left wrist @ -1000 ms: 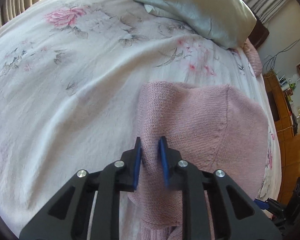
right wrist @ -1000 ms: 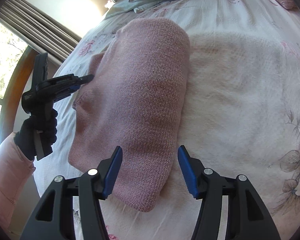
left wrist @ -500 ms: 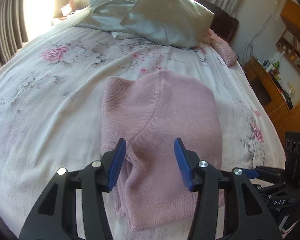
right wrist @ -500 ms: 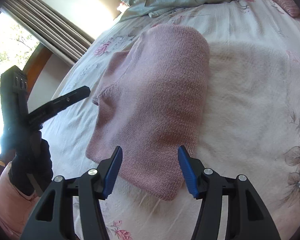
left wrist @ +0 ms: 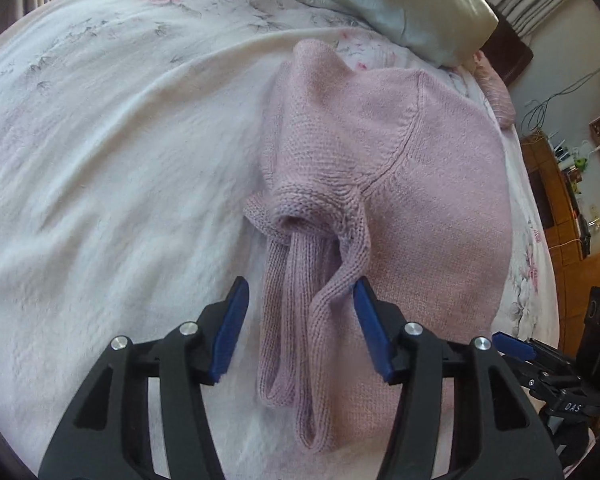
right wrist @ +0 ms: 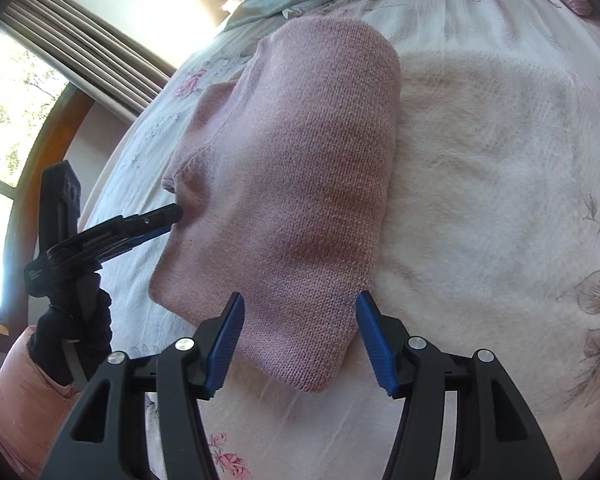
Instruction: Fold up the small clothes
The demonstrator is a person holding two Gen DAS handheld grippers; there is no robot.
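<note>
sweater [left wrist: 432, 184] on bed [left wrist: 112, 168], body folded | sleeve [left wrist: 296, 312] loose at edge, prob. still to tuck | L gripper [left wrist: 300, 330] jaws apart, astride sleeve | R gripper [right wrist: 298, 342] jaws apart, over near corner, nothing held

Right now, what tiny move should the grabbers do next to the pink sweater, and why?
Probably close the left gripper on the loose ribbed sleeve lying between its open fingers, then tuck it in. The pink sweater is otherwise a neat bundle on the bed, and the right gripper hovers open at its corner.
</note>
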